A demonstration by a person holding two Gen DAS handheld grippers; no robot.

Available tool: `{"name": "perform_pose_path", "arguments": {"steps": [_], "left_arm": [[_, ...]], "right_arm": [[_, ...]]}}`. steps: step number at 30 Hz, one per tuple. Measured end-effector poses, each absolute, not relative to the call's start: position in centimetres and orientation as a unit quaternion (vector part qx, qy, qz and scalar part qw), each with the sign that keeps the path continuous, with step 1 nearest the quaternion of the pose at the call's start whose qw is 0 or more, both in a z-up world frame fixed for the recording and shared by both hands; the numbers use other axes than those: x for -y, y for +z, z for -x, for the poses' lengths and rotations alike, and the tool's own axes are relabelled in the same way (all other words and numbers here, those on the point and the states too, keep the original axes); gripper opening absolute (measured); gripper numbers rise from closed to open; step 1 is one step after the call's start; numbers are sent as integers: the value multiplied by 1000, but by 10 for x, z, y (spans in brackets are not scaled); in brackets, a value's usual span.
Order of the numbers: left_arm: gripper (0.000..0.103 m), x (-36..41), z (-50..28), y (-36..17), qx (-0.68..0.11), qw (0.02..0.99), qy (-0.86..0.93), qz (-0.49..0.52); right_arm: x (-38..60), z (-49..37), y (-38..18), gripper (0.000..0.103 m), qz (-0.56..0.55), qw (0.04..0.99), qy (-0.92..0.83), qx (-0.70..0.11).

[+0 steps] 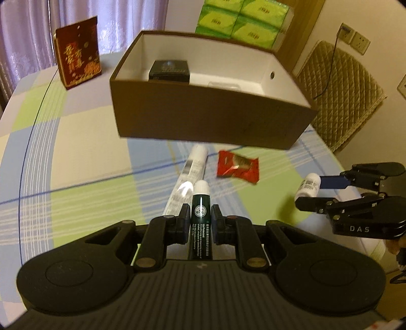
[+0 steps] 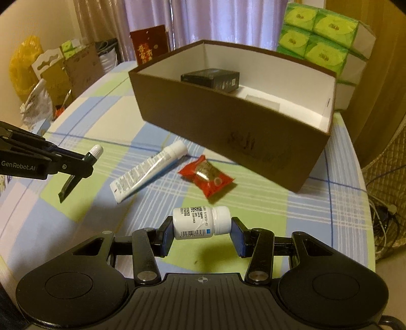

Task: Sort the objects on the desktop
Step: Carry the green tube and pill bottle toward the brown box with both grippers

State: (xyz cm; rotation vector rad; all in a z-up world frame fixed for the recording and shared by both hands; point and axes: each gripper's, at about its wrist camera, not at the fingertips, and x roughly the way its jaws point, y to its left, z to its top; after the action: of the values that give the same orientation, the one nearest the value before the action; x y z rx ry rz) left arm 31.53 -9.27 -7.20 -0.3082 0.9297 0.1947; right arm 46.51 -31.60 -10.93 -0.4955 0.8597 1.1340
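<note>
My left gripper [image 1: 200, 218] is shut on a dark green lip balm stick [image 1: 201, 215] with a white cap, lifted above the tablecloth; the same stick [image 2: 94, 152] shows at the left of the right wrist view. My right gripper [image 2: 202, 226] is shut on a white pill bottle [image 2: 201, 223], held sideways by its ends; the bottle [image 1: 308, 184] also appears at the right of the left wrist view. Ahead stands an open brown cardboard box [image 1: 208, 114] holding a small black box [image 1: 169, 71]. A white tube [image 2: 148, 170] and a red snack packet [image 2: 206, 179] lie before it.
A dark red gift box [image 1: 78, 52] stands at the table's far left. Green tissue packs [image 1: 243, 20] are stacked behind the brown box. A quilted chair [image 1: 340, 96] sits past the table's right edge. Bags and cartons [image 2: 50, 76] crowd the floor at left.
</note>
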Motion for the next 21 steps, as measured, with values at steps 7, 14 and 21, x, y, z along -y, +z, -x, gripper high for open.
{"name": "perform_pose_path", "arguments": {"steps": [7, 14, 21], "left_arm": [[13, 95, -335, -56, -424, 890, 84, 144], [13, 91, -365, -35, -392, 907, 83, 132], [13, 85, -399, -21, -370, 917, 82, 129]], "right_arm": [[316, -477, -95, 44, 211, 735, 517, -385], [308, -499, -72, 44, 196, 748, 520, -362], [294, -525, -54, 44, 189, 761, 521, -338]]}}
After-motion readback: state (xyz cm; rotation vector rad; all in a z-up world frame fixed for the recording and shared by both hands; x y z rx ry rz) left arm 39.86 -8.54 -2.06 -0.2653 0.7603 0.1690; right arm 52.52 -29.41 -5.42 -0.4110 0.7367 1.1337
